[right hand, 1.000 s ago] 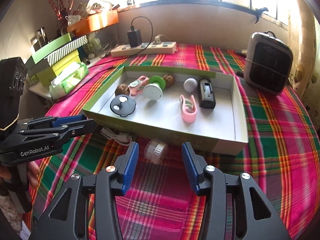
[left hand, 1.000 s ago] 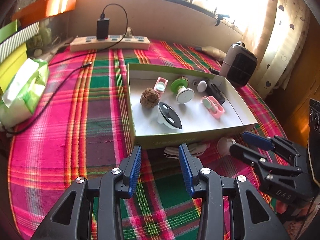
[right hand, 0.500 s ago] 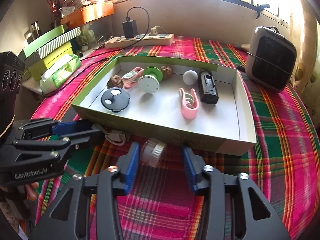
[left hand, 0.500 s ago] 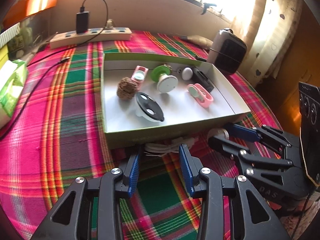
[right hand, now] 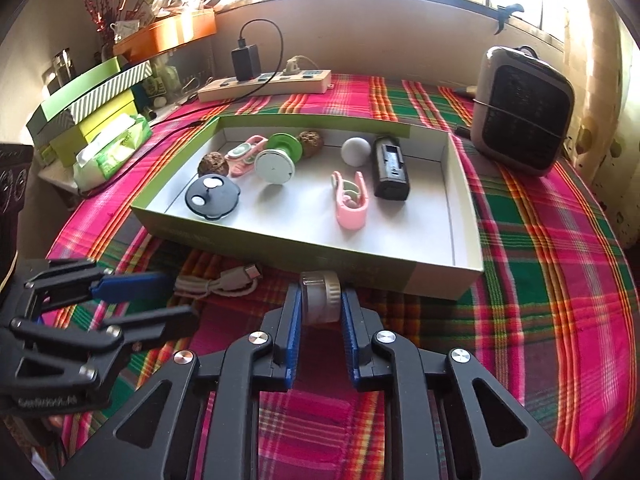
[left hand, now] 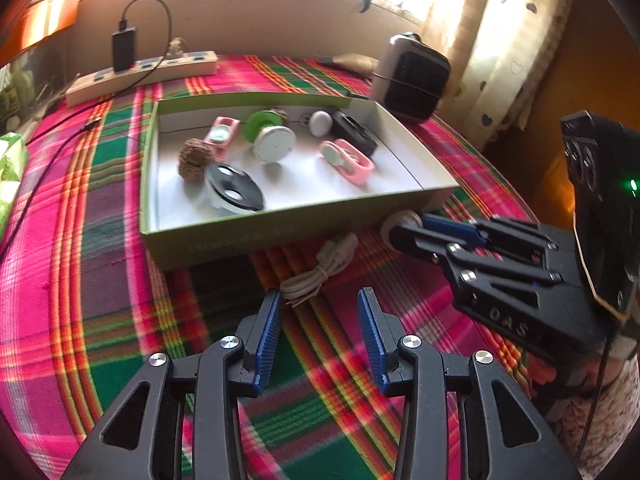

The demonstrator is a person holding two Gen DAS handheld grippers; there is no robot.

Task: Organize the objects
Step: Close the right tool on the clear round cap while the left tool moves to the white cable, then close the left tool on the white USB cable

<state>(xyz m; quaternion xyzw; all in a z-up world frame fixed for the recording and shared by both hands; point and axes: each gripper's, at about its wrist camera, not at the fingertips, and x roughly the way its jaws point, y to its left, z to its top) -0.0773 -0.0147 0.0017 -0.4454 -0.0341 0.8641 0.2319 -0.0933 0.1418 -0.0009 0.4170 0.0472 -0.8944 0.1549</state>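
A small clear jar with a cream lid point(right hand: 319, 300) lies on the plaid cloth just before the green box's front wall point(right hand: 360, 258). My right gripper point(right hand: 320, 310) is shut on the jar, one blue pad pressing each side. In the left wrist view the same jar point(left hand: 394, 222) shows at the right gripper's tips. A coiled white cable point(left hand: 320, 268) lies before the box. My left gripper point(left hand: 320, 312) stands open just short of it with nothing between its fingers. The cable point(right hand: 224, 282) and the left gripper point(right hand: 176, 296) also show in the right wrist view.
The box holds a black disc point(right hand: 212, 198), two pink clips, a green-and-white spool point(right hand: 276, 164), brown balls, a white ball and a black device point(right hand: 390, 168). A heater point(right hand: 520, 112) stands back right, a power strip point(right hand: 264, 84) at the back, a tissue pack point(right hand: 112, 148) and stacked boxes at left.
My right gripper's jaws have closed onto the jar that lay between them. The left gripper has shifted sideways and rolled a little, staying open near the white cable.
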